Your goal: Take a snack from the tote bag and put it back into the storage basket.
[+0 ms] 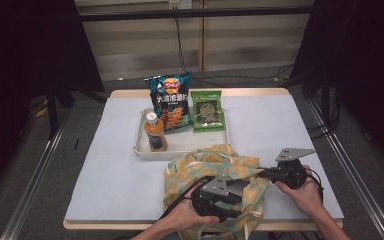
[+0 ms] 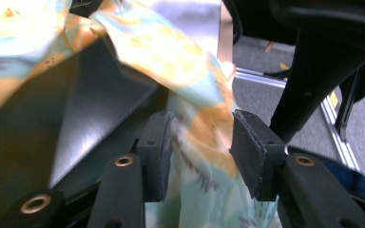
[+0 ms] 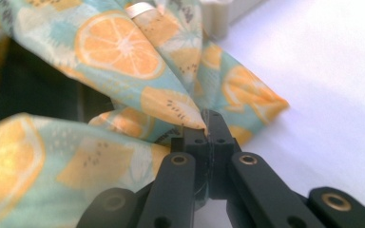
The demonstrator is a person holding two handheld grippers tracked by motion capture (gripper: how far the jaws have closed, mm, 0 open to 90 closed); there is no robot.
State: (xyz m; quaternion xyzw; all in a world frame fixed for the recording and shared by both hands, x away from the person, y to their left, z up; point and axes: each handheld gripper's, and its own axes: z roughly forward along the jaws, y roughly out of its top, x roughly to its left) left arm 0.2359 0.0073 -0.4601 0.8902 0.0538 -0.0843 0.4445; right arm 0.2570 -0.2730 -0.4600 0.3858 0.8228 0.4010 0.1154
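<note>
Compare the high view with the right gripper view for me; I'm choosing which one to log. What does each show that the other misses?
High view alone: the white tray holding a tea bottle, a chip bag and a green snack packet, plus the left gripper at the bag's mouth. Right gripper view alone: the right gripper shut on a fold of fabric, close up. Both: the fruit-print cloth bag on the white table cover.

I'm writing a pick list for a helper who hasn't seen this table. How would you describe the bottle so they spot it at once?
Look at the white tray at the middle of the table, beyond the fruit-print bag. The bottle stands upright in the tray's near left corner. Unlike the two flat snack packets behind it, it holds brown drink under a white cap.
</note>
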